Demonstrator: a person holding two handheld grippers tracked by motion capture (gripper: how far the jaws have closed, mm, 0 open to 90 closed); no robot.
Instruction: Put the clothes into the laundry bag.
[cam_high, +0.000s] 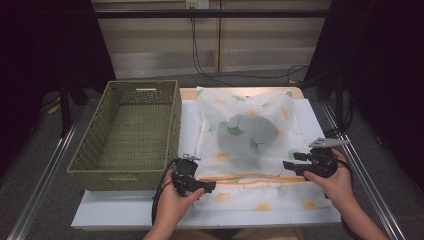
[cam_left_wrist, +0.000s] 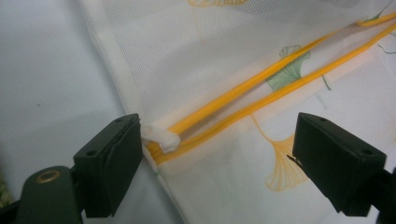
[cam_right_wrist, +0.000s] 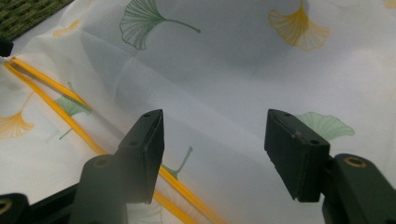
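Two spread tools at the zipper of a laundry bag

The white mesh laundry bag with ginkgo-leaf print (cam_high: 245, 140) lies flat on the counter (cam_high: 120, 210), orange zipper (cam_left_wrist: 261, 88) nearest the person; left tool (cam_high: 206, 188) gapes around the zipper's end, right tool (cam_high: 290, 166) hovers spread, gripping nothing.

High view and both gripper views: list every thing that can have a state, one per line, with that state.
White mesh laundry bag with ginkgo-leaf print: lying flat on the table, a grey item inside.
Orange zipper: open, its two sides apart.
White zipper pull: at the zipper's end, beside the left tool's jaw.
Green woven basket: empty, upright.
Left tool: open, holding nothing.
Right tool: open over the mesh, holding nothing.
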